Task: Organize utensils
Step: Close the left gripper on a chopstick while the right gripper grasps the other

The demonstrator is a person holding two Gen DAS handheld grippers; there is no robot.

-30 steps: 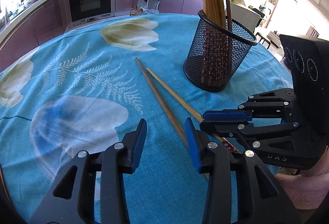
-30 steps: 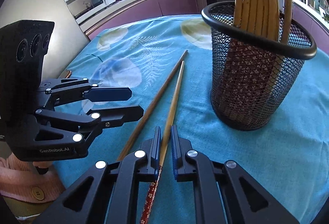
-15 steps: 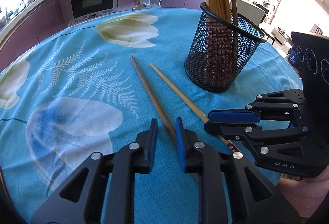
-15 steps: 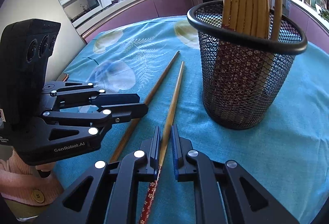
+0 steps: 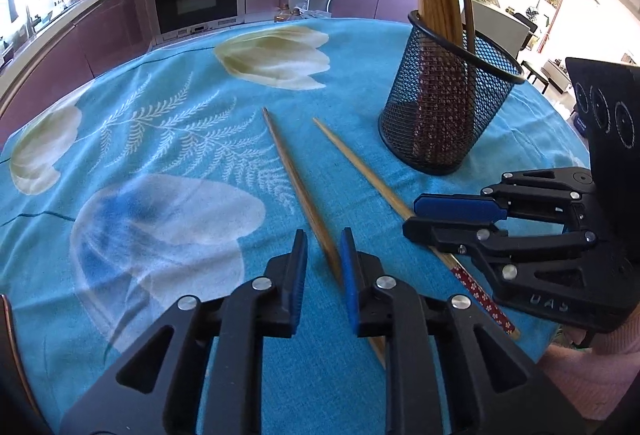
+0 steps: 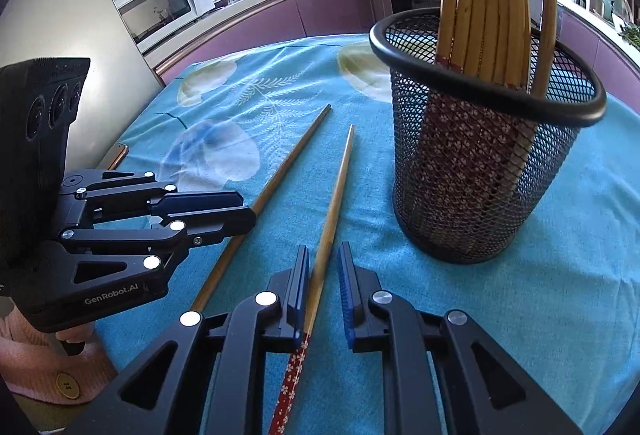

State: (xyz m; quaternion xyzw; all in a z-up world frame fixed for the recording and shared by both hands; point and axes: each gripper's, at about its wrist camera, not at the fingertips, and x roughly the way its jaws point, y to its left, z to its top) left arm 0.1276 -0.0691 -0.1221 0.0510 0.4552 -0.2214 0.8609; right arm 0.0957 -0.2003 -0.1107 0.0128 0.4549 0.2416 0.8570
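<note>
Each slightly open hand-held gripper, left (image 5: 323, 261) and right (image 6: 323, 285), straddles one long brown wooden chopstick (image 5: 298, 187) lying lengthwise between its fingers.

The right gripper (image 6: 323, 285) has its fingers (image 6: 300, 287) a little apart around a chopstick (image 6: 332, 211) with a red flowery end. Another chopstick (image 6: 280, 179) lies just beside it on the blue cloth (image 6: 520, 315). The left gripper (image 6: 240, 209) reaches over that one. A black mesh cup (image 6: 472, 191) holds more chopsticks.
</note>
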